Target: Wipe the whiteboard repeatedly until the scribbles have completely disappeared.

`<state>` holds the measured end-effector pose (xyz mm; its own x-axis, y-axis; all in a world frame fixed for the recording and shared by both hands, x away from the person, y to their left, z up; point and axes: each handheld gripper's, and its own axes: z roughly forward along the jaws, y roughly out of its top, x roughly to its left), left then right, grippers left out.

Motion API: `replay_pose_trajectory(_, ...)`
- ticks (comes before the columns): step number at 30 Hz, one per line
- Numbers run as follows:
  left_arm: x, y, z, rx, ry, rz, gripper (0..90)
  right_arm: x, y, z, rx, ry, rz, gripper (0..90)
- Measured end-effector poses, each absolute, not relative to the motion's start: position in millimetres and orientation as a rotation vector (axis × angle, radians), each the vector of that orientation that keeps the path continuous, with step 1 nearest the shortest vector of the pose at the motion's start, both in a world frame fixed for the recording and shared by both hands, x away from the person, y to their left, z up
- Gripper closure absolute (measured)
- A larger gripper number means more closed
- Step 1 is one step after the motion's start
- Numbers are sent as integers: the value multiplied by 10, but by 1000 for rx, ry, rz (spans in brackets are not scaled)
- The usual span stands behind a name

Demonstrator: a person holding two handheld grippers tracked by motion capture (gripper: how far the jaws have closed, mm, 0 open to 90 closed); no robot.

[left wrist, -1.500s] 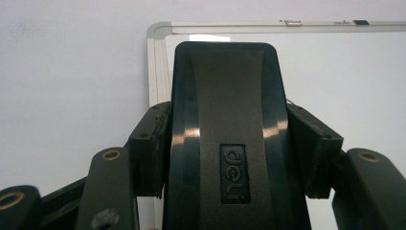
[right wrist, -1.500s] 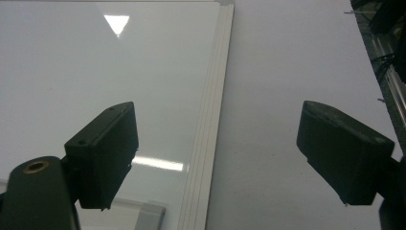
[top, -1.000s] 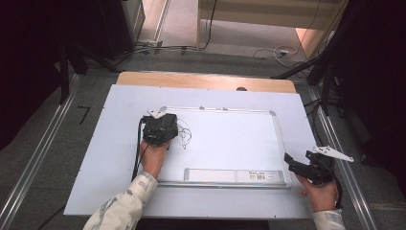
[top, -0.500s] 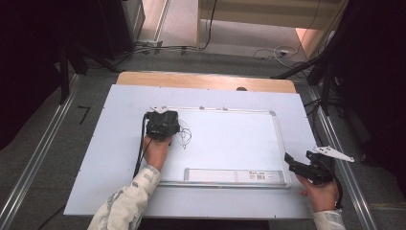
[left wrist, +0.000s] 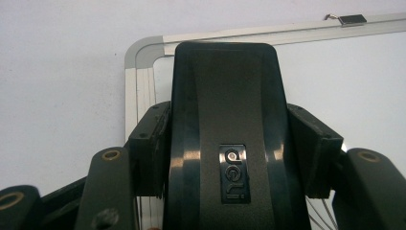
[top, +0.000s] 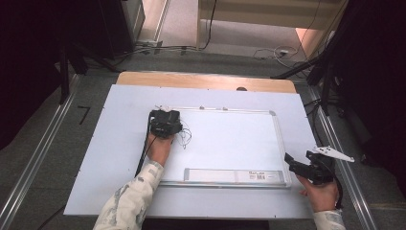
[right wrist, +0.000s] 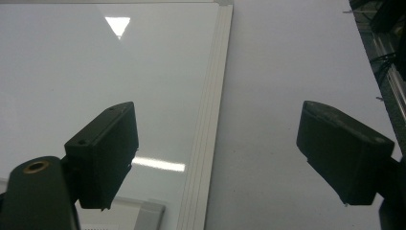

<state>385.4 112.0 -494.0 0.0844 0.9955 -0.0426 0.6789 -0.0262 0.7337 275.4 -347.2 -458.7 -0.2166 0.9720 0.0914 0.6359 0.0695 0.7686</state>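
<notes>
A white whiteboard (top: 234,141) with a silver frame lies flat on the table. My left gripper (top: 165,122) is at its far left corner, shut on a black board eraser (left wrist: 225,110) that rests on the board. The eraser sits upright between the two pads (left wrist: 149,143), just inside the frame's rounded corner (left wrist: 136,52). Thin dark scribbles (top: 184,138) mark the board beside the eraser. My right gripper (top: 293,166) hovers by the board's near right corner; its jaws (right wrist: 225,148) stand wide open over the frame edge (right wrist: 210,124), with nothing between them.
A white sheet (top: 105,143) covers the table, with a wooden strip (top: 206,80) at its far edge. A pen tray (top: 234,176) runs along the board's near side. Metal rails (top: 38,163) flank the table. Cables lie on the floor beyond.
My left gripper has slid the eraser a little farther away and to the right, closer to the board's far edge. The right gripper has stayed put.
</notes>
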Motion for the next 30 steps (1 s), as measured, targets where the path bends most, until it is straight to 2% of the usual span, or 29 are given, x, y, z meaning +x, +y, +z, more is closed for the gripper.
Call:
replay_pose_trajectory(18, 3806, 825, -4933, 1828, 1584, 639, 391, 2756, -3458, -4587, 1590, 1905, 983, 129)
replay_pose_trajectory(30, 3902, 1014, -4937, 1791, 1603, 631, 373, 2740, -3484, -4588, 1596, 1899, 985, 129)
